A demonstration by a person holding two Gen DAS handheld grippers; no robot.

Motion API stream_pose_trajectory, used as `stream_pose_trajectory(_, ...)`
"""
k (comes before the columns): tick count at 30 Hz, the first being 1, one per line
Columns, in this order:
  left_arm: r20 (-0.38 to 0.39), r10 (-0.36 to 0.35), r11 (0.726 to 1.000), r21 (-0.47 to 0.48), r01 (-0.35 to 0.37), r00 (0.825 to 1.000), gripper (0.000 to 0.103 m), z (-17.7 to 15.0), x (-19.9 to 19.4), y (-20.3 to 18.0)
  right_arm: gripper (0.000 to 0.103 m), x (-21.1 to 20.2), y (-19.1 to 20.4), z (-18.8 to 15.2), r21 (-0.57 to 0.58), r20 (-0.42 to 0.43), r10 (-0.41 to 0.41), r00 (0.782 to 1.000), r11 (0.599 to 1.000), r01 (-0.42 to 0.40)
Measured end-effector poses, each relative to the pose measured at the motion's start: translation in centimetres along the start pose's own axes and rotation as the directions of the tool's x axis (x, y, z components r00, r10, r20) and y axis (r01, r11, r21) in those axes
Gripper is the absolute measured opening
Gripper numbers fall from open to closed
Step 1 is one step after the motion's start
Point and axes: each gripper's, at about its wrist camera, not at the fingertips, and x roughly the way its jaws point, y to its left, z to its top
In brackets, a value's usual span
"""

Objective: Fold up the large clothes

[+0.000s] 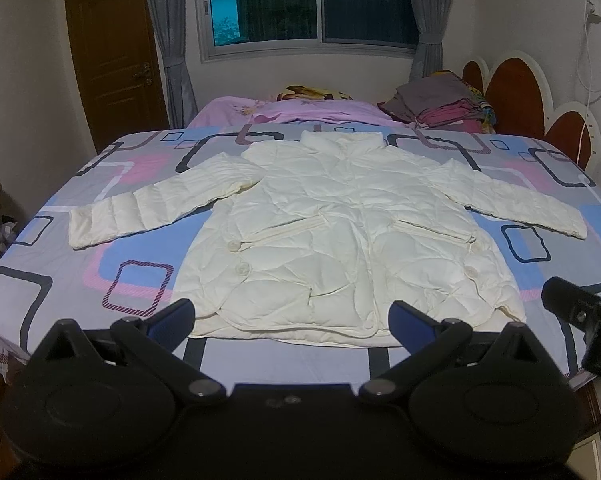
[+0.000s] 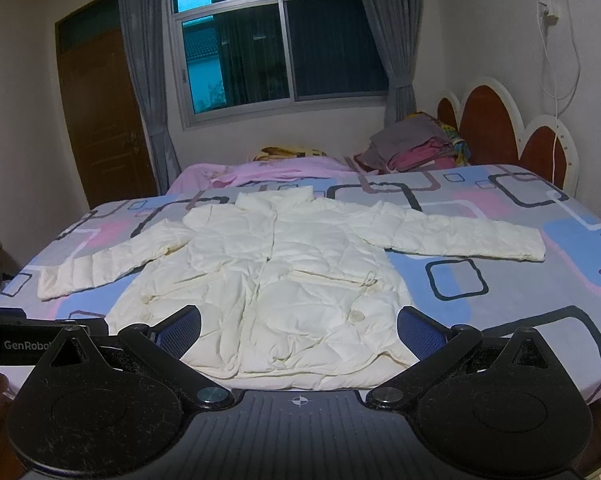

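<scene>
A white puffer jacket (image 1: 340, 232) lies flat, front up, on the patterned bed (image 1: 60, 280), both sleeves spread out. The left gripper (image 1: 294, 320) and right gripper (image 2: 298, 332) hover near its hem, fingers wide apart, holding nothing.

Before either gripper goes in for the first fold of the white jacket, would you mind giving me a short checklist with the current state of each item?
1. White jacket lies flat, front up, on the bed: ok.
2. Both sleeves spread out to the sides, left sleeve and right sleeve: ok.
3. Left gripper open and holding nothing: ok.
4. Right gripper open and holding nothing: ok.
5. Folded clothes pile sits apart from the jacket, near the headboard: ok.
6. Jacket front fully fastened: cannot tell.
</scene>
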Motion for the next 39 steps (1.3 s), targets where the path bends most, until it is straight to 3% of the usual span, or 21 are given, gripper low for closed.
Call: stream_pose_trajectory(39, -0.024, -0.004, 1.0, -0.025, 0.004, 1.0, 0.103, 1.5, 2.6, 1.7, 0.103, 2.8, 0.5, 1.0, 0.0, -0.008, -0.02, 1.0, 1.0, 0.02)
